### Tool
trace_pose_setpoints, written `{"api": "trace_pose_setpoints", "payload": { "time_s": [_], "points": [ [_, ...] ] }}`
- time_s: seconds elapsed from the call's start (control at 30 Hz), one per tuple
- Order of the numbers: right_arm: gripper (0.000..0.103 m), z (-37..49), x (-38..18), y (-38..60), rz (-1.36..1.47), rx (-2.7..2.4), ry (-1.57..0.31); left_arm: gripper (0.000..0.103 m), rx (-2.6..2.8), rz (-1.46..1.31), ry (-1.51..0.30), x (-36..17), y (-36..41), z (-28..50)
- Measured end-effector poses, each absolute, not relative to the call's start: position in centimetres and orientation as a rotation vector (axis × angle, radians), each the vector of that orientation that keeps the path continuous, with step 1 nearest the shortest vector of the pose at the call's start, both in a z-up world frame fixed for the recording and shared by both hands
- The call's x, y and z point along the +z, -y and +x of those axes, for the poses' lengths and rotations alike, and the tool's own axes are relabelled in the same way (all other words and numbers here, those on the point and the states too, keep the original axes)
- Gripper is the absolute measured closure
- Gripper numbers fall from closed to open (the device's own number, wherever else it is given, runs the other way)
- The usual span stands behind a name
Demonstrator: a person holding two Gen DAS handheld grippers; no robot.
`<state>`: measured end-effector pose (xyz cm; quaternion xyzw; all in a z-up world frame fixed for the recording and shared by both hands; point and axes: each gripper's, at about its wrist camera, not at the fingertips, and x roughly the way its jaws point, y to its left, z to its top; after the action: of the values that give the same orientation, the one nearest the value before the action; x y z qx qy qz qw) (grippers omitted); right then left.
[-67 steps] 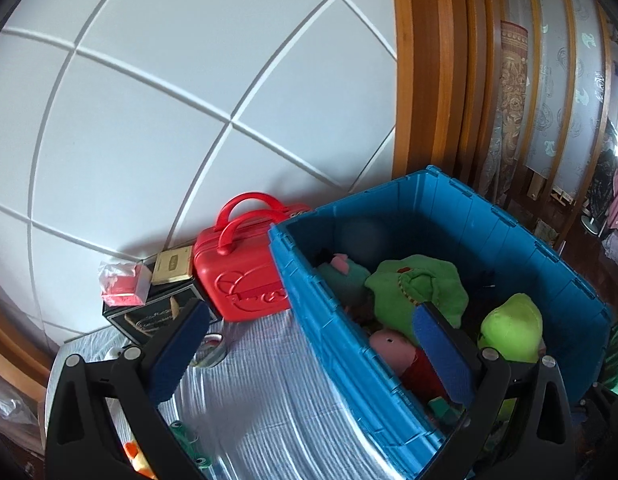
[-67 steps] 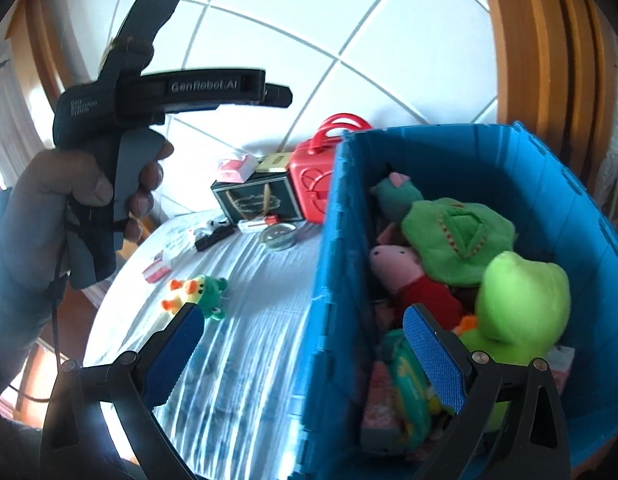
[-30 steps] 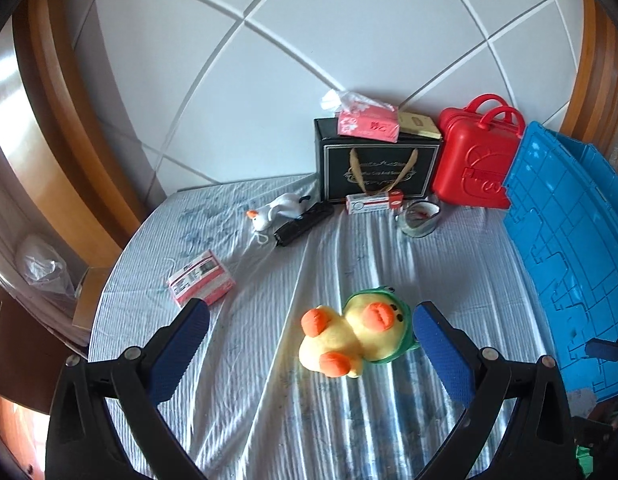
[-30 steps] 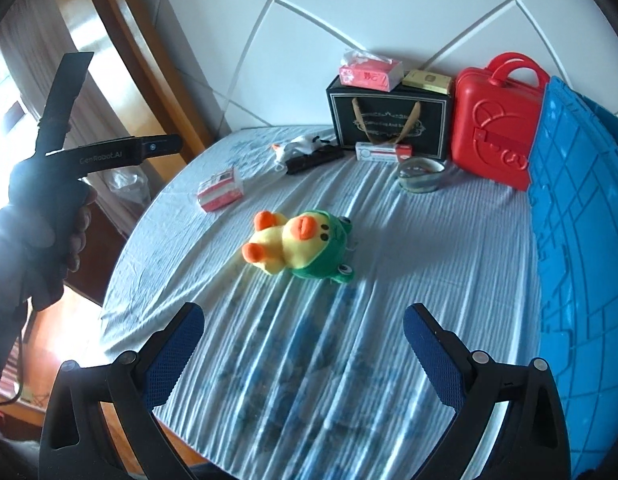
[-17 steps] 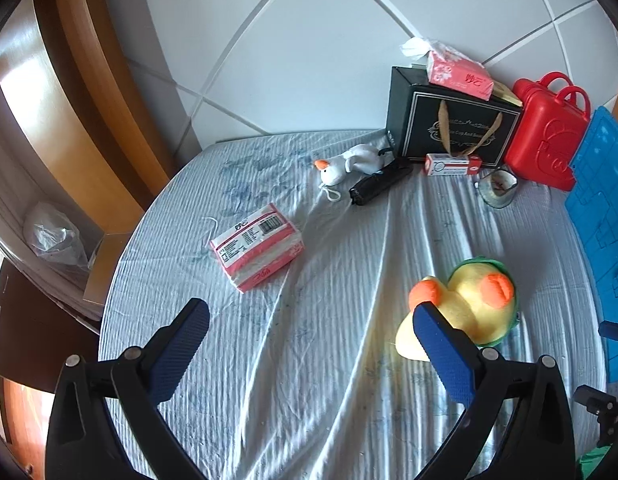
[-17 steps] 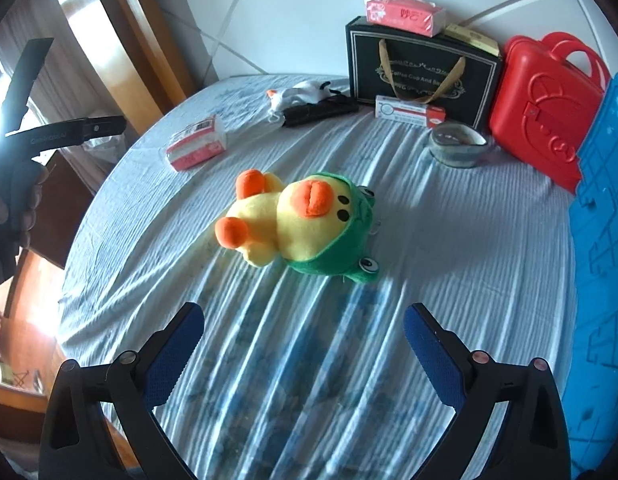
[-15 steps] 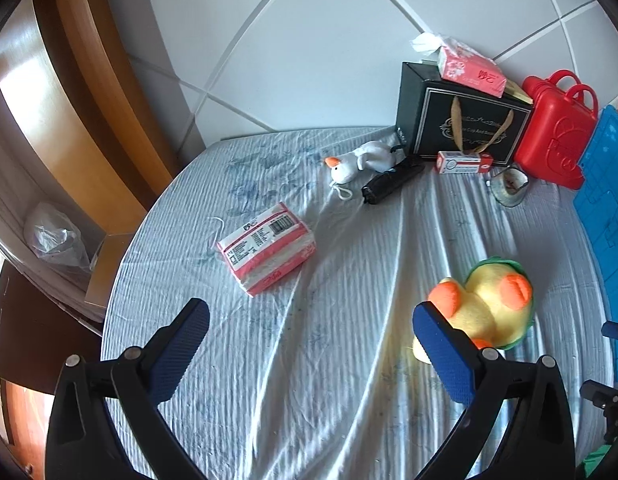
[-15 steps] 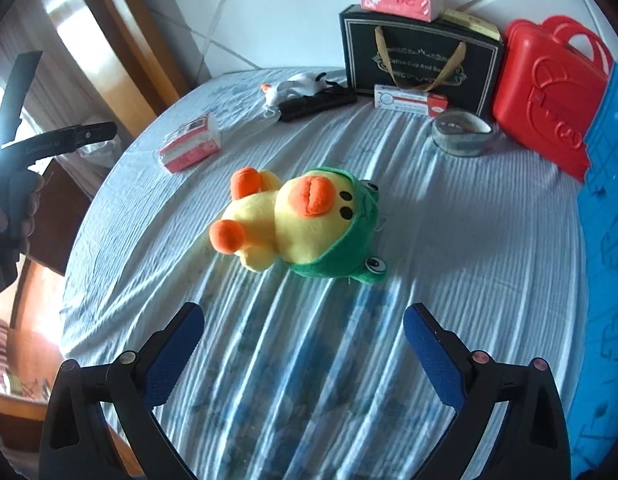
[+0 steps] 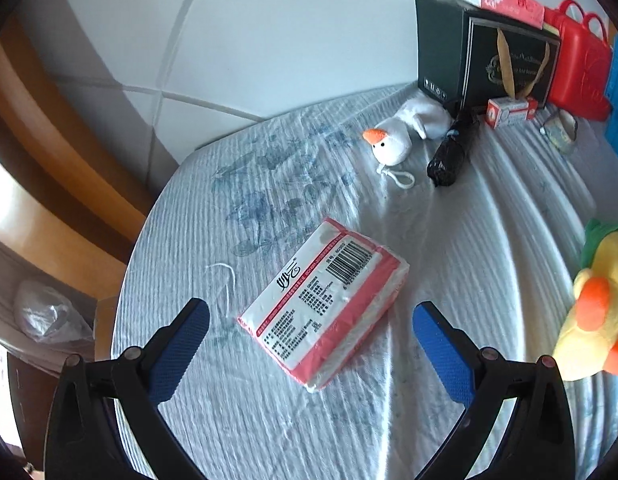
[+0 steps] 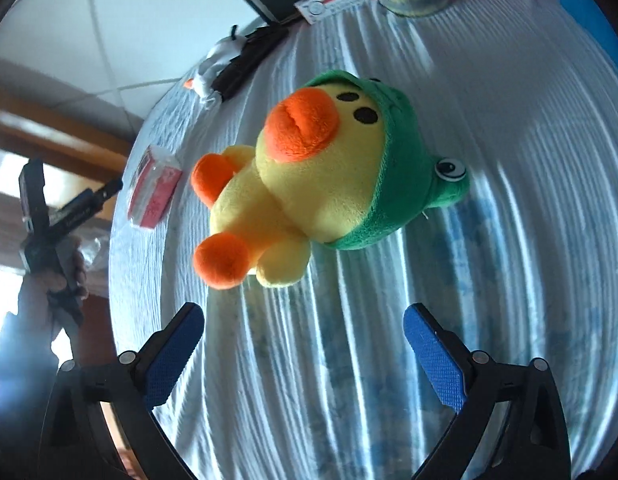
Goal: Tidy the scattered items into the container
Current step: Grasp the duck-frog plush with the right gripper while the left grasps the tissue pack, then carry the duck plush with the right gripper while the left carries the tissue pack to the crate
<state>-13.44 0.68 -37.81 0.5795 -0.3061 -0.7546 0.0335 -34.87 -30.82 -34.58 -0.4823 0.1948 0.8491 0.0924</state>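
Grippers both hang spread wide and empty over the cloth-covered tabletop (image 9: 489, 240): the left gripper (image 9: 309, 340) over a pink-and-white tissue pack (image 9: 323, 306) near the left edge, the right gripper (image 10: 303, 348) before a yellow plush duck in a green frog hood (image 10: 321, 184). Farther back, a small white plush bird (image 9: 393, 142) lies beside a black rolled bag (image 9: 453, 152), near the far edge.

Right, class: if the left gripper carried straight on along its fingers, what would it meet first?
Most likely the pink tissue pack, lying flat on the tablecloth between the open fingers of the left gripper. Depth is uncertain.

Tissue pack (image 9: 323, 304) left of plush duck (image 9: 597, 300); goose toy (image 9: 405, 134) behind, near gift box (image 9: 485, 52).
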Motion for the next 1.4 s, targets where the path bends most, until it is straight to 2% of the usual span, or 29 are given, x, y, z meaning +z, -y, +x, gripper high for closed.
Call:
{"api": "trace_pose_setpoints", "payload": {
  "time_s": [0.13, 0.3, 0.5, 0.7, 0.83, 0.9, 0.97, 1.03, 1.4],
  "points": [
    [0.001, -15.5, -39.8, -0.3, 1.764, -2.324, 1.181, 0.0, 2.47, -1.409, -0.66, -36.6, 30.5, -36.3],
    [0.001, -17.5, -40.5, 0.0, 1.723, -2.325, 1.502, 0.0, 2.448, -1.447, -0.642, -38.3, 31.2, -37.6],
    [0.0, -20.2, -42.2, 1.5, 1.721, -2.25, 1.677, 0.0, 2.419, -1.499, -0.599, -39.7, 31.1, -38.4],
    [0.0, -24.0, -42.0, 3.4, 1.77, -2.391, 1.36, 0.002, 2.435, -1.542, -0.571, -40.7, 30.4, -37.7],
    [0.001, -25.0, -42.8, 4.2, 1.818, -2.398, 1.234, 0.018, 2.495, -1.564, -0.455, -40.1, 31.1, -37.4],
    [0.008, -25.3, -42.4, 4.6, 1.816, -2.425, 1.147, 0.022, 2.517, -1.588, -0.389, -39.7, 31.6, -37.3],
    [0.024, -25.5, -41.7, 4.9, 1.793, -2.459, 1.068, 0.023, 2.534, -1.604, -0.334, -39.4, 32.1, -37.0],
    [0.03, -25.7, -40.6, 5.6, 1.77, -2.482, 0.97, 0.024, 2.554, -1.618, -0.295, -39.1, 32.5, -36.4],
    [0.034, -24.6, -36.8, 8.8, 1.734, -2.516, 0.716, 0.025, 2.639, -1.631, -0.202, -36.5, 33.9, -33.0]
  ]
}}
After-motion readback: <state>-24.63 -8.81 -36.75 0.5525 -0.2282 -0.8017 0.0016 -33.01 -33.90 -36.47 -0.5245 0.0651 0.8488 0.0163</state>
